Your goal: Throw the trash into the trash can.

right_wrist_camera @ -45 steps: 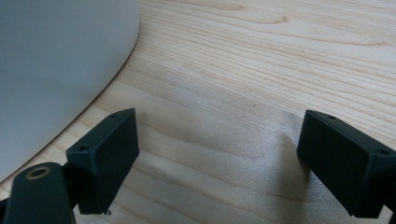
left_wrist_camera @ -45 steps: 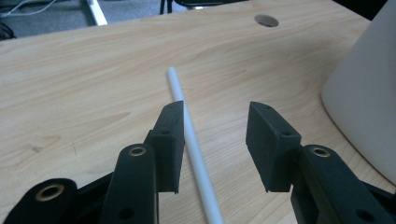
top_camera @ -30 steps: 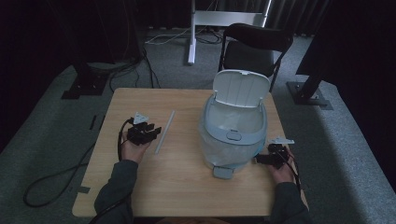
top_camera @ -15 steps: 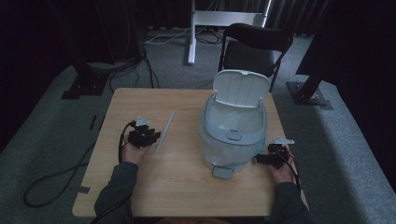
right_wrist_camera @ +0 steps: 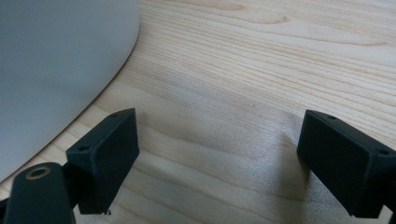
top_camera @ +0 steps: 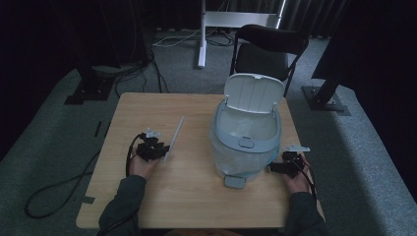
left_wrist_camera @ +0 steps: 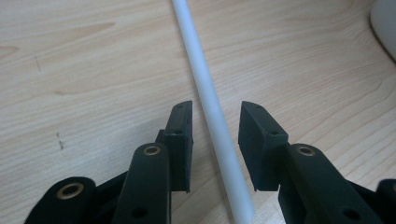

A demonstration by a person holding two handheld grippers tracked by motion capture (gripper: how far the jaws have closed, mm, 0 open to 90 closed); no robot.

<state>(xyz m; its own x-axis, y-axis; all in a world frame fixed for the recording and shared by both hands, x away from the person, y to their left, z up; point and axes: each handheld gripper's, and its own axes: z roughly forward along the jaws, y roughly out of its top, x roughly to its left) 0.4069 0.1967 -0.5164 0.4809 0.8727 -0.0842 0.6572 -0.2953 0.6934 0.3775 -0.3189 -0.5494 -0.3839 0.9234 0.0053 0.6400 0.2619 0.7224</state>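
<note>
My left gripper (left_wrist_camera: 215, 135) straddles the rod (left_wrist_camera: 210, 102), jaws closing but apart; right gripper (right_wrist_camera: 219, 154) wide, bin (top_camera: 246, 140) at nine o'clock.

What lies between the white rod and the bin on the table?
Bare wood. In the high view the table runs clear from the rod to the bin. The left gripper straddles the rod's near end, its jaws just closing, not yet touching.

The table (top_camera: 196, 196) is pale, matt wood with visible grain. The white rod (left_wrist_camera: 210, 100) looks like smooth plastic; the bin (top_camera: 246, 147) is matt plastic; the jaws are matt black.
</note>
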